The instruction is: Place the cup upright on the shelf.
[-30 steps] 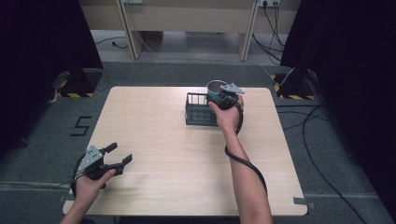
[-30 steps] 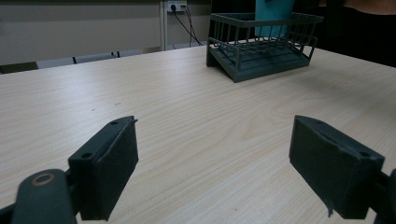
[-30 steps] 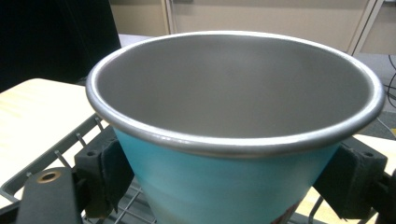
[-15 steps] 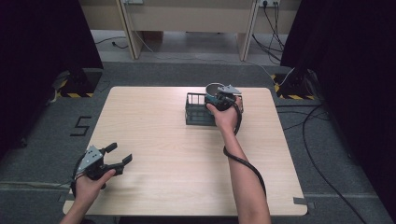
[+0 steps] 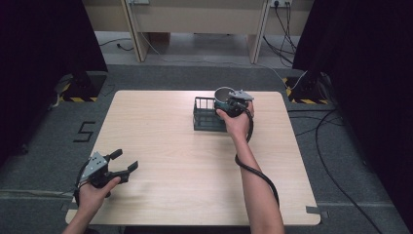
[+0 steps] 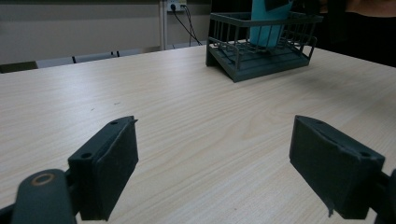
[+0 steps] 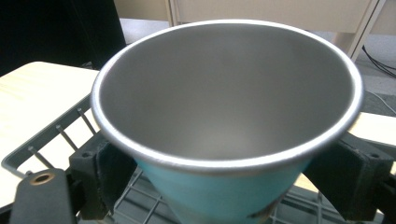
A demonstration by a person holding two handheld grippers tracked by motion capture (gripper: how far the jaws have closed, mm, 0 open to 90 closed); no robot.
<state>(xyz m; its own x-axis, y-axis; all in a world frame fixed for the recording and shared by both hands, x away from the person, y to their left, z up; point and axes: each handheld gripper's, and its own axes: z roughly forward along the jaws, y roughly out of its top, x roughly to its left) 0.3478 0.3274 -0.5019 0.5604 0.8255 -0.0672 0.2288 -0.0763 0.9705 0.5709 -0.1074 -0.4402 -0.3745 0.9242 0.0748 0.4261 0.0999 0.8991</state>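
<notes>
— Black pads of the right gripper [image 7: 224, 186] sit either side of that teal cup [image 7: 229, 140], just under its steel rim. The jaws have just been opening, and whether they are pressing on its wall I cannot tell.

— Where's the cup, exactly?

— Upright inside the dark wire basket [image 5: 207, 117], at the end nearer the right edge of the tabletop [image 5: 160, 141]. The basket stands close to the far edge, right of the middle.

— And the other hand?

— The left gripper [image 5: 122, 163] is by the near left corner, jaws spread wide with nothing but bare wood between them, well apart from the basket. Its pads [image 6: 112, 168] point across the tabletop towards the basket [image 6: 261, 46].
</notes>
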